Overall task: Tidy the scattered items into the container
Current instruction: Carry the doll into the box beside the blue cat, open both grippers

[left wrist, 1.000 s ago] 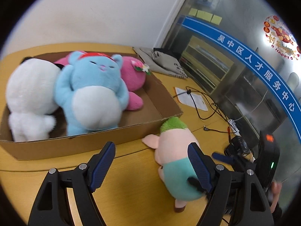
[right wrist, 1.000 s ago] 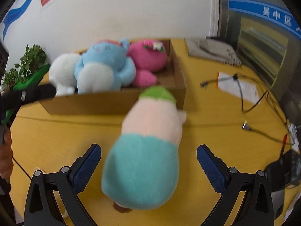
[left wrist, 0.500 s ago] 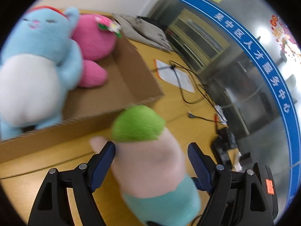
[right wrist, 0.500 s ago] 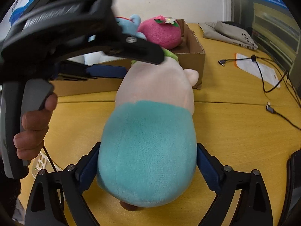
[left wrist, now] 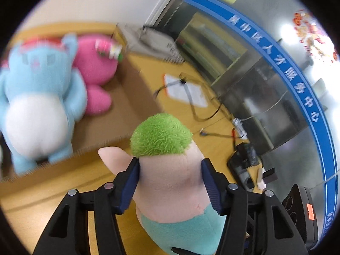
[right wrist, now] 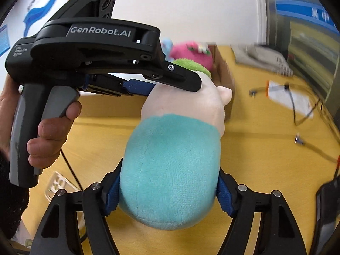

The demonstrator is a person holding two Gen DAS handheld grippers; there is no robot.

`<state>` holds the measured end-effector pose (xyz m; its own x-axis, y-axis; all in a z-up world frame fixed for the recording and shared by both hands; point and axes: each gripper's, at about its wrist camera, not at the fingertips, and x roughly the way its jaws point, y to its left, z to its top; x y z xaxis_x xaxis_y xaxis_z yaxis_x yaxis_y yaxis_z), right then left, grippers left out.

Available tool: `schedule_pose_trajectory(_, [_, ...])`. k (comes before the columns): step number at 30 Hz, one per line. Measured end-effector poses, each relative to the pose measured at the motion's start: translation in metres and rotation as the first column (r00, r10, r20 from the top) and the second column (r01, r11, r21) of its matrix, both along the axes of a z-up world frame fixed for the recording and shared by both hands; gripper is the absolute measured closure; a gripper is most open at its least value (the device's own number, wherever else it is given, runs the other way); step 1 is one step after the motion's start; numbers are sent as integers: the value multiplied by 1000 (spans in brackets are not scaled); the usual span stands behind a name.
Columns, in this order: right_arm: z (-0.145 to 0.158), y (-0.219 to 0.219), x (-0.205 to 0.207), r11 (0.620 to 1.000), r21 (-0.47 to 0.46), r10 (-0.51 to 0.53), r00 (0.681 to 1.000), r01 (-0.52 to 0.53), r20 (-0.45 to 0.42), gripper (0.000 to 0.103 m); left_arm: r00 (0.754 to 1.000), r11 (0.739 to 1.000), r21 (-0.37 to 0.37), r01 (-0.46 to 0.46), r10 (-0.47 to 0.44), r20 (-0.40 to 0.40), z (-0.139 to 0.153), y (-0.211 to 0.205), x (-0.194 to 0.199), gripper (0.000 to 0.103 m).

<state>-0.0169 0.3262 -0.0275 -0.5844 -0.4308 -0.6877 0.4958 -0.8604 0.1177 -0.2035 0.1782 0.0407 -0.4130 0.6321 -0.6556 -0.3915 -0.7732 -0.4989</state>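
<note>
A plush pig (left wrist: 170, 176) with green hair, a pale pink head and a teal body is held by both grippers. My left gripper (left wrist: 170, 182) is shut on its head. My right gripper (right wrist: 167, 193) is shut on its teal body (right wrist: 172, 170). The left gripper's black body (right wrist: 95, 48) reaches in from the left in the right wrist view. The cardboard box (left wrist: 131, 97) lies just beyond the pig and holds a blue plush (left wrist: 40, 93) and a pink plush (left wrist: 95, 68).
On the yellow table (right wrist: 265, 148) to the right lie cables (left wrist: 204, 114), a sheet of paper (left wrist: 187, 91) and a folded grey cloth (left wrist: 157, 42). A black device (left wrist: 244, 159) sits near the right edge. A glass wall stands behind.
Both grippers have closed onto the pig, the left on its head and the right on its teal body. The pig has risen and come closer to the box's near wall.
</note>
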Motion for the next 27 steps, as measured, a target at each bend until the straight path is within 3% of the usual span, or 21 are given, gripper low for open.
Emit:
schedule_pose_trajectory(5, [60,-10,-11,999,-37,29,990,-35,-139,24,988,998,-58,8,-17,-157,79,-3,-13,47])
schedule_pose_trajectory(10, [129,-21,-55,996,-60,49,954,-69,-294,24,958,996,-87,-8,-18,-287,158,-11,-57,48])
schedule_pose_trajectory(13, [154,-29,-94,994,-76,53,940,-83,-338,24,946,994,-112,-8,-29,-322,179,-15,-93,48])
schedule_pose_trajectory(17, [142,-41,-148,993,-83,50,937,-84,-344,24,966,992,-120,-24,-8,-259,154,-23,-155,48])
schedule_pose_trajectory(21, [83,-45,-193,993,-96,44,972,-68,-229,24,996,991,-136,-13,0,-93,74,-23,-209,48])
schedule_pose_trajectory(24, [33,-46,-201,997,-54,47,989,-55,-141,24,1000,992,-128,14,-12,22,19,-20,-223,48])
schedule_pose_trajectory(27, [4,-35,-197,998,-36,41,995,-44,-89,24,997,992,-106,67,-63,42,-4,-11,-216,48])
